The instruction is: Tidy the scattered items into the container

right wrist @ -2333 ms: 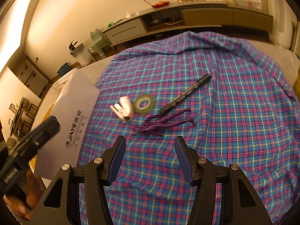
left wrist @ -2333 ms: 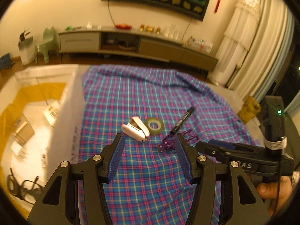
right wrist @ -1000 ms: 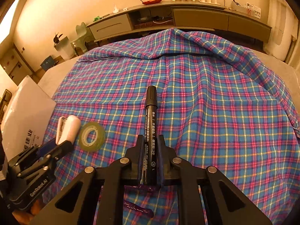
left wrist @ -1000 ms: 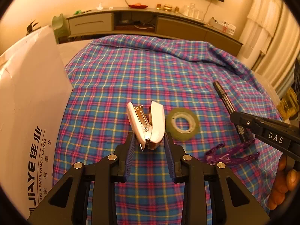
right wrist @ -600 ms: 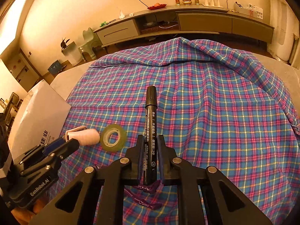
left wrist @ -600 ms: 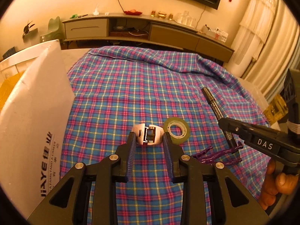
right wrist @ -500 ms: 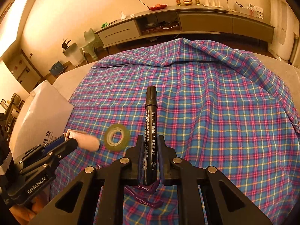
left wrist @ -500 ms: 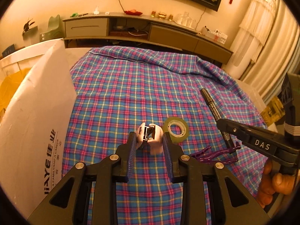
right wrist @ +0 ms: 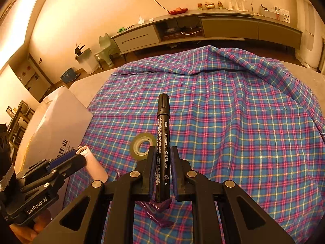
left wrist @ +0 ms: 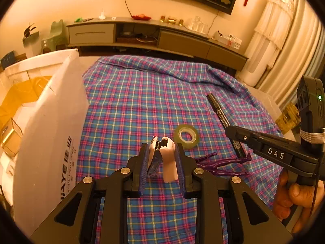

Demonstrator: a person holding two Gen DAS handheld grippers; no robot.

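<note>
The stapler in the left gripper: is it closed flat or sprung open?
Sprung open. In the left wrist view the stapler shows its two arms splayed apart between the left gripper's pads.

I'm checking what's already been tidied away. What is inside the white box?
Inside the white box, the left wrist view shows yellow lining and a small cardboard carton. The box's near wall hides most of the interior.

Cloth point(left wrist: 142, 101): blue plaid, pink and yellow lines. Stapler point(left wrist: 169, 162): white. Tape roll point(left wrist: 186, 136): translucent yellow-green. Marker point(right wrist: 162, 142): black, white lettering. Hair clip point(left wrist: 219, 165): purple. Box point(left wrist: 50, 132): white, dark lettering. Fingers point(left wrist: 144, 162): blue pads, black frames.
</note>
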